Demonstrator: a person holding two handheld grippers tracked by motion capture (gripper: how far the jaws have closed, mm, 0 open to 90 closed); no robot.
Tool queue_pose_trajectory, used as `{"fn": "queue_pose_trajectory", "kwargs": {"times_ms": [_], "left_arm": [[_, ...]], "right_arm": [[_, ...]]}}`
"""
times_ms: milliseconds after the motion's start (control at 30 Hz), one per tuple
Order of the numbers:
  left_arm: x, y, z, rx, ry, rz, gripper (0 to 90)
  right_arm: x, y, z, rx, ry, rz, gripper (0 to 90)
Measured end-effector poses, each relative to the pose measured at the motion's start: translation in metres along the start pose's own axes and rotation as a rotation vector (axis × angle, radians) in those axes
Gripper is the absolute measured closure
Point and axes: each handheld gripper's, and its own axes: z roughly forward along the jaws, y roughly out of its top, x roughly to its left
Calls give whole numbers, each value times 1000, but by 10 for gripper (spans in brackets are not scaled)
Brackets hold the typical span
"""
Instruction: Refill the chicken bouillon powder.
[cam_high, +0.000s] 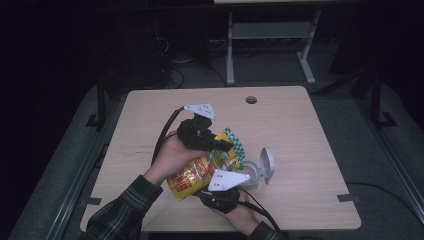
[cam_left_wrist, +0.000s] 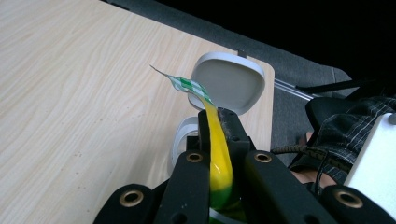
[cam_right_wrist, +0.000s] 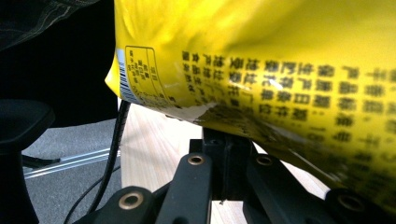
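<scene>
You have the yellow snack bag (cam_high: 200, 172) lifted off the bench (cam_high: 150, 120), held between both claws near the front middle of it. The bag lies slanted, its green-and-white checked top edge (cam_high: 234, 142) pointing up and away from you, its lower end toward you. Your left claw (cam_high: 220, 144) is clamped on the bag's upper part; in the left gripper view the yellow film (cam_left_wrist: 217, 149) runs pinched between the two black jaws, and the checked edge (cam_left_wrist: 189, 86) sticks out past their tips. Your right claw (cam_high: 220, 192) grips the bag's lower edge; in the right gripper view its jaws are closed together on the crumpled rim (cam_right_wrist: 224, 116) of the printed yellow side (cam_right_wrist: 289, 70).

Just beside the bag, to its right, a small white container (cam_high: 252, 172) stands on the bench with its hinged lid (cam_high: 267, 162) flipped up. In the left gripper view that lid (cam_left_wrist: 229, 81) rises right behind the bag's top edge, above the container's rim (cam_left_wrist: 180, 140). Your plaid sleeve (cam_high: 125, 205) comes in from the lower left.
</scene>
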Motion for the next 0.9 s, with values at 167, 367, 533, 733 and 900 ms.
{"fn": "queue_pose_trajectory", "kwargs": {"times_ms": [167, 367, 533, 733, 900], "left_arm": [[1, 2, 4, 26, 4, -5, 899], [2, 6, 8, 53, 17, -8, 898], [1, 10, 13, 81, 31, -4, 898], [1, 15, 17, 102, 35, -5, 898], [2, 19, 21, 121, 36, -6, 898]], "right_arm": [[1, -1, 0, -10, 7, -1, 900], [1, -1, -1, -23, 10, 2, 900], [1, 0, -3, -37, 15, -1, 900], [0, 1, -4, -48, 14, 3, 900], [-2, 0, -6, -62, 17, 14, 900]]}}
